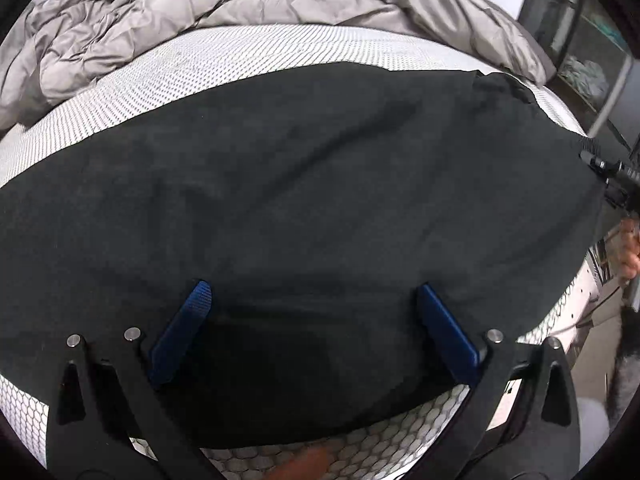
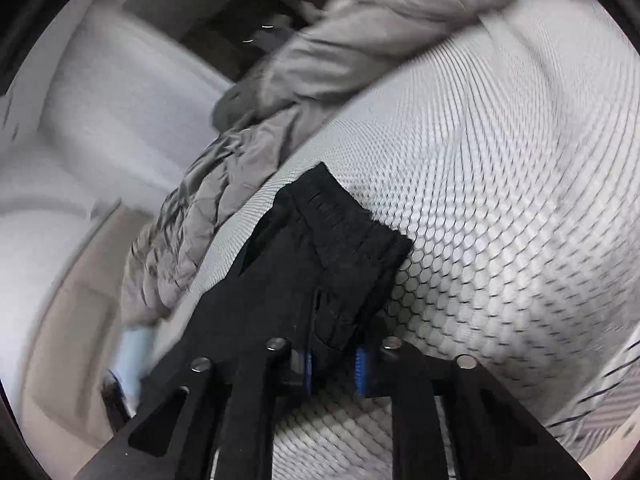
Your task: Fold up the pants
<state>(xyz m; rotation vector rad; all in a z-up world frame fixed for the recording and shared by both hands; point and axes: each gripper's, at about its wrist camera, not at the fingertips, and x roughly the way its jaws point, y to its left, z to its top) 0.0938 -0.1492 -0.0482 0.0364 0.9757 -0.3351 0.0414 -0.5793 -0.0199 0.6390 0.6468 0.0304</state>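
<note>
Dark pants (image 1: 304,184) lie spread flat across the white honeycomb-patterned mattress (image 1: 224,60). My left gripper (image 1: 312,294) hovers just above their near edge. It is open, its blue fingers (image 1: 188,328) wide apart with only flat cloth below. At the far right edge of the pants, the right gripper (image 1: 612,178) shows as a black tip with a hand behind it. In the right wrist view, my right gripper (image 2: 334,362) is shut on a bunched end of the pants (image 2: 320,264). The ribbed waistband (image 2: 352,216) is folded over ahead of the blue pads (image 2: 308,364).
A crumpled grey duvet (image 1: 160,28) is heaped along the far side of the mattress, and also appears in the right wrist view (image 2: 248,168). A shelf unit (image 1: 588,52) stands past the right corner. Bare mattress (image 2: 500,200) stretches to the right of the pants.
</note>
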